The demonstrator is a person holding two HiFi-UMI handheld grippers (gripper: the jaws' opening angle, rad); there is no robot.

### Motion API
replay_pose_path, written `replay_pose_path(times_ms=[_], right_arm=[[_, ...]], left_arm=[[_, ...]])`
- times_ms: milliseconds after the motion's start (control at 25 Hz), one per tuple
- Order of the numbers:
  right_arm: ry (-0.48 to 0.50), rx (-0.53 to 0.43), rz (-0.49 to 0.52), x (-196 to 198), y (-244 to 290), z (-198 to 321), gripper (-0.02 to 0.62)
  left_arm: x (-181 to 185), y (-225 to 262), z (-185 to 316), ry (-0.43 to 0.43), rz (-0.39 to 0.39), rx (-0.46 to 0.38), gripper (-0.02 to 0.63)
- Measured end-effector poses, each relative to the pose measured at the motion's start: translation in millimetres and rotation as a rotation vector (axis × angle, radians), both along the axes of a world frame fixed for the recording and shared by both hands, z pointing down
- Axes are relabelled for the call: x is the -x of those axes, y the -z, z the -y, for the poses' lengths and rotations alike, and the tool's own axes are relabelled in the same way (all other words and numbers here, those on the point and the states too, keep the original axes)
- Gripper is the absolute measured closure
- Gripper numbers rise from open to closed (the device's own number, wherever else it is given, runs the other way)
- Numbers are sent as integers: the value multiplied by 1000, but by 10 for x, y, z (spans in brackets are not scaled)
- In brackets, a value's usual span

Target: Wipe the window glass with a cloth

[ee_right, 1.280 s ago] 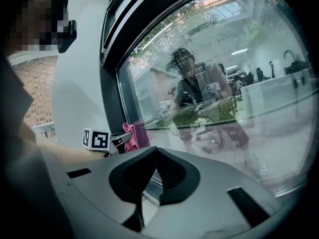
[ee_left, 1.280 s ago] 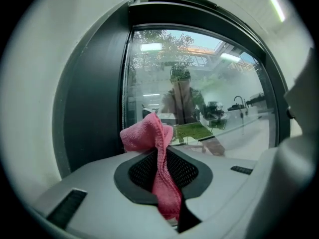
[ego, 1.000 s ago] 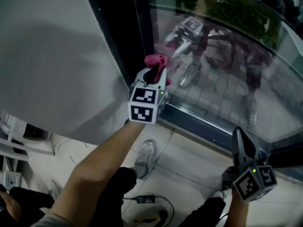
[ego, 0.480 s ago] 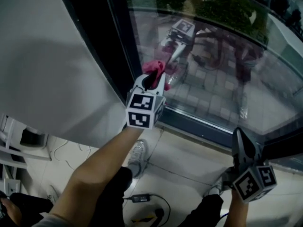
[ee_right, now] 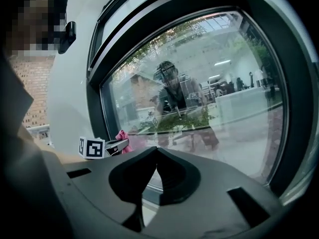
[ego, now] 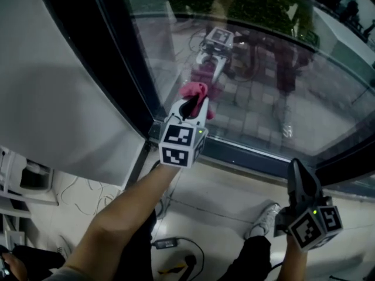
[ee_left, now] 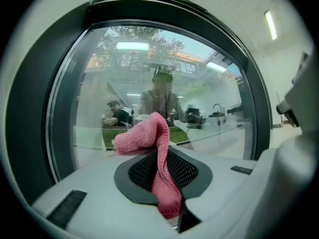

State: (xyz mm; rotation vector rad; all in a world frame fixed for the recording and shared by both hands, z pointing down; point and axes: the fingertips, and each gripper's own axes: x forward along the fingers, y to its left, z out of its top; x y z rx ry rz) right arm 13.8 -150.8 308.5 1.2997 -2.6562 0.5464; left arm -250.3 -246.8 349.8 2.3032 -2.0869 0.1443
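My left gripper [ego: 195,102] is shut on a pink cloth [ego: 195,91], whose bunched end sits at the lower left part of the window glass [ego: 263,69]. In the left gripper view the cloth [ee_left: 149,138] runs up between the shut jaws of the left gripper [ee_left: 163,176] and folds over toward the glass [ee_left: 214,98]. My right gripper [ego: 296,170] hangs low at the right, below the window sill, shut with nothing in it. The right gripper view shows its own shut jaws [ee_right: 157,151], with the left gripper [ee_right: 117,145] and the cloth [ee_right: 121,135] off to the left by the glass [ee_right: 229,83].
A dark window frame [ego: 99,51] borders the glass on the left, with a white wall [ego: 47,98] beside it. A dark sill [ego: 246,152] runs along the bottom. On the tiled floor lie cables and a power adapter [ego: 166,243], near the person's shoe [ego: 266,218].
The left gripper with the cloth has shifted to the right along the glass, away from the dark frame. The right gripper has stayed low at the right.
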Motion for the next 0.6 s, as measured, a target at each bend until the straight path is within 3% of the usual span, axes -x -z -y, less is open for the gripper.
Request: replay_pose_path(times_ms=[240, 600], right_arm=[[-46, -9, 15, -385, 23, -58, 588], [-134, -9, 27, -1100, -25, -120, 588]], left_arm=[[-698, 37, 72, -90, -24, -9, 551], [-1293, -23, 185, -95, -46, -1, 551]])
